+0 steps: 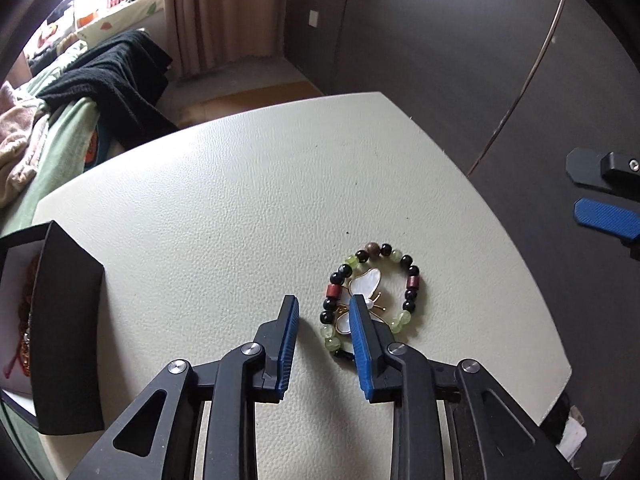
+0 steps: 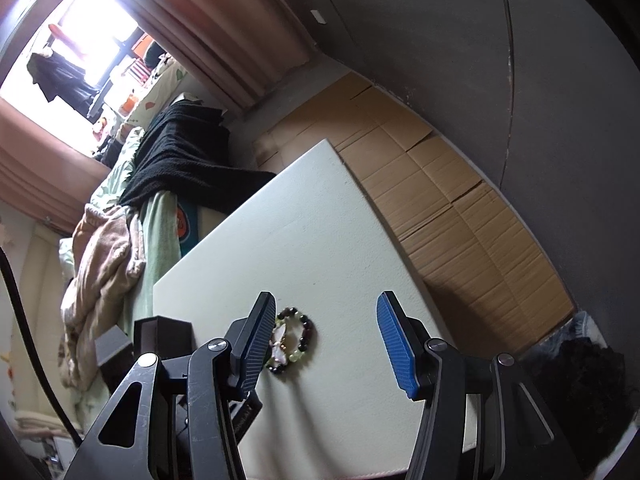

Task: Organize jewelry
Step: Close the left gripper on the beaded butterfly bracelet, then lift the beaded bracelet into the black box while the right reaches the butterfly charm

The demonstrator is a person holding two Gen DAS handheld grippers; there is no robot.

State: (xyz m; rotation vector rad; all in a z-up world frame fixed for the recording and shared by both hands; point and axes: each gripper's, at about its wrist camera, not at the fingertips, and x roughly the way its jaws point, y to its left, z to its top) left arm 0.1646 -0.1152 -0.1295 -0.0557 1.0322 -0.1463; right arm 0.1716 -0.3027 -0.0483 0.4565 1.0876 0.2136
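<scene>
A beaded bracelet [image 1: 412, 280] of black, green and red beads lies on the cream table [image 1: 240, 184], ringing a white butterfly brooch [image 1: 366, 284]. My left gripper [image 1: 325, 312] is open and empty just above the table; its right finger overlaps the brooch and bracelet, its left finger is clear of them. An open black jewelry box [image 1: 68, 320] with red jewelry inside stands at the left. My right gripper [image 2: 326, 312] is open and empty, held high above the table; the bracelet [image 2: 306, 336] and brooch [image 2: 280, 342] show beside its left finger. It also shows in the left wrist view [image 1: 600, 200].
The table's right edge [image 1: 532, 280] is near the bracelet. Flattened cardboard [image 2: 440, 200] covers the floor beyond the table. A bed with a black blanket [image 1: 116, 76] and clothes lies to the left. Dark wardrobe doors [image 1: 460, 40] stand behind.
</scene>
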